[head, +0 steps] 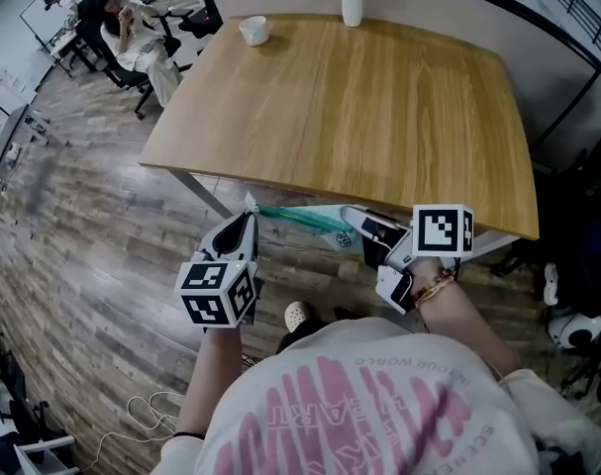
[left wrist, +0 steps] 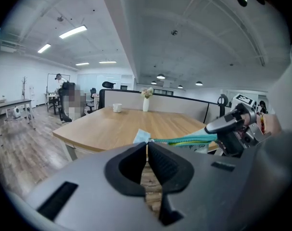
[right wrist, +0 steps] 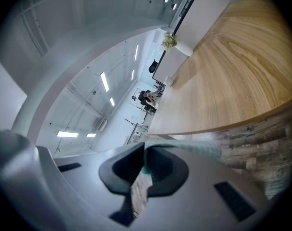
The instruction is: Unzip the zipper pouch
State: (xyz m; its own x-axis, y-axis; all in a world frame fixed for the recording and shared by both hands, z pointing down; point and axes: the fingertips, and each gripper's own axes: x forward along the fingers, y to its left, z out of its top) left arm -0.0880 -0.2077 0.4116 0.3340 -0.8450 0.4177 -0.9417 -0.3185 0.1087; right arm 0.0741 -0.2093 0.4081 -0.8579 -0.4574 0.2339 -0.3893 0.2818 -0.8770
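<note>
Zipper pouch [head: 300,218]: one (one vase [head: 351,6], one cup [head: 253,30])

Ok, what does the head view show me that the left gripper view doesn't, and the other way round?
Only the head view: the whole left gripper with its marker cube, the white shirt with pink print and a pale shoe underneath. Only the left gripper view: its black jaws pinched on the pale blue corner of the fabric zipper pouch, and the ceiling strip lights. Both: the pouch's teal zip stretched across to the right gripper, the light wooden table, the white cup and the white vase of flowers.
</note>
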